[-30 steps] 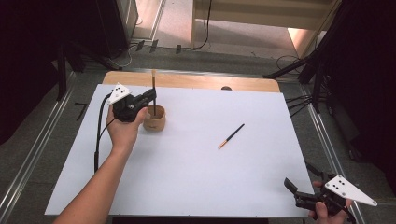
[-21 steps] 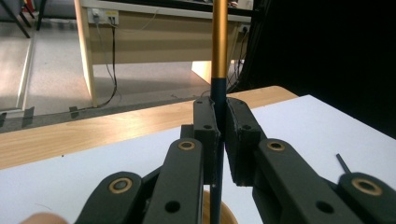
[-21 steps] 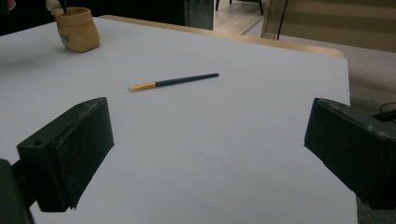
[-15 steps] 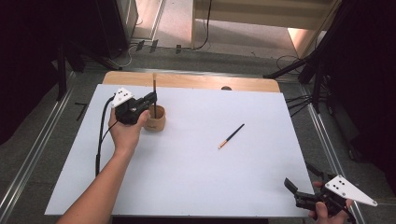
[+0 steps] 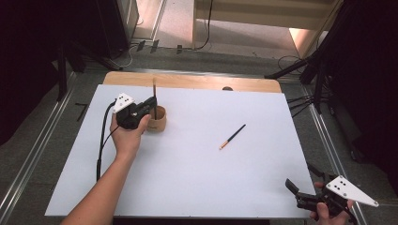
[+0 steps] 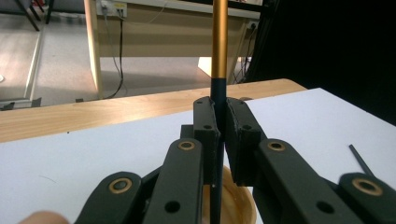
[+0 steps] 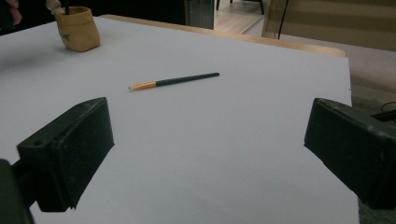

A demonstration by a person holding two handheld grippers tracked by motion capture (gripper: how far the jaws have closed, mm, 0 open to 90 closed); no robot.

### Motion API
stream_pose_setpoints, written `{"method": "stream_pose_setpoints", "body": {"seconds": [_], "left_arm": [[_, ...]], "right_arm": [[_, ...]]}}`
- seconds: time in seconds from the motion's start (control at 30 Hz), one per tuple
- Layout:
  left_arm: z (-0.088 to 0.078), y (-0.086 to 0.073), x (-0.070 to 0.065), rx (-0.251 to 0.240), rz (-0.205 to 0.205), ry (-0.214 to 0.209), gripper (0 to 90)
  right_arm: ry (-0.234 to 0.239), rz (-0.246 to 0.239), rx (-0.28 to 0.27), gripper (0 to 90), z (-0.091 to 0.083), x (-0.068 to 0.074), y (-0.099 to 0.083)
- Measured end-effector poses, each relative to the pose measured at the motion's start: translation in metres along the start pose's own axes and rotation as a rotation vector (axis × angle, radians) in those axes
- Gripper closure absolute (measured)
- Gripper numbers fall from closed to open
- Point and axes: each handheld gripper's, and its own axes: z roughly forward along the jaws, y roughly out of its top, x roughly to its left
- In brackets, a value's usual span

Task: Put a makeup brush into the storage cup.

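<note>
Holding steady over the last second, the left gripper [image 5: 149, 107] keeps its fingers clamped on the dark, gold-banded paintbrush [image 6: 219, 56], upright in the small tan wooden cup [image 5: 157, 120]; release seems next. The right gripper [image 5: 305, 190], fingers wide apart, faces a second paintbrush [image 7: 173, 81] on the table [image 5: 197, 178].

A recording lab, set up for capturing handwork.

A plain wooden counter [image 5: 192, 80] covered by a white sheet [image 5: 197, 154] stands on grey carpet floor [image 5: 56, 140], hemmed in by aluminium rails [image 5: 28, 161] on both sides. Black curtains [image 5: 371, 70] hang to left and right, black stand legs [image 5: 300, 70] splay across the floor, and cables [image 5: 206, 28] trail over it toward a pale wooden desk [image 6: 154, 32] with a power strip [image 6: 114, 7] fixed under its top.
</note>
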Motion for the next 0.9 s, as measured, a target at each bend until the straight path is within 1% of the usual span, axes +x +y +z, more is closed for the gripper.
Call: {"method": "stream_pose_setpoints", "body": {"seconds": [0.13, 0.2, 0.27, 0.37, 0.47, 0.5, 0.57, 0.63, 0.73, 0.77, 0.8, 0.83, 0.87, 0.9], "left_arm": [[-0.001, 0.000, -0.002, 0.001, 0.022, -0.001, 84.5], [-0.001, 0.001, -0.003, 0.006, 0.031, 0.010, 84.0], [-0.001, 0.001, -0.003, 0.006, 0.032, 0.002, 81.9], [-0.002, 0.001, -0.003, 0.001, 0.036, -0.001, 73.6], [-0.004, 0.002, -0.003, 0.001, 0.037, -0.012, 68.4], [-0.004, 0.002, -0.003, -0.005, 0.034, -0.023, 66.3], [-0.006, 0.003, -0.003, -0.001, 0.033, -0.033, 61.3], [-0.008, 0.004, -0.003, -0.002, 0.024, -0.050, 53.0], [-0.012, 0.006, -0.003, 0.003, 0.013, -0.062, 34.0], [-0.012, 0.007, -0.003, 0.002, 0.013, -0.061, 25.2], [-0.013, 0.007, -0.004, 0.016, 0.030, -0.066, 14.0], [-0.014, 0.008, -0.004, 0.029, 0.033, -0.072, 4.3], [-0.016, 0.008, -0.003, 0.033, 0.035, -0.090, 0.0], [-0.017, 0.008, -0.003, 0.039, 0.040, -0.097, 0.0]], "right_arm": [[0.001, 0.001, 0.000, 1.8, 0.000, 0.000, 0.000], [0.002, -0.002, 0.002, 1.8, 0.000, 0.000, 0.000], [0.002, -0.005, 0.002, 1.8, 0.001, 0.000, 0.000], [0.003, -0.004, 0.001, 1.8, 0.001, 0.000, 0.000], [0.002, -0.003, 0.003, 1.7, 0.001, 0.000, 0.000], [0.002, -0.003, 0.002, 1.7, 0.001, 0.000, 0.000], [0.002, -0.002, 0.002, 1.7, 0.001, 0.000, 0.000], [0.003, -0.003, 0.001, 1.7, 0.001, 0.000, 0.000], [0.003, -0.001, 0.000, 1.8, 0.001, 0.000, 0.000], [0.001, -0.003, 0.001, 1.8, 0.001, 0.000, 0.000], [0.002, -0.002, 0.001, 1.8, 0.001, 0.000, 0.000], [0.003, 0.000, 0.002, 1.7, 0.000, -0.001, -0.001], [0.001, -0.002, 0.000, 1.7, 0.000, -0.001, -0.001], [0.002, -0.001, 0.000, 1.6, 0.000, -0.001, -0.001]]}}
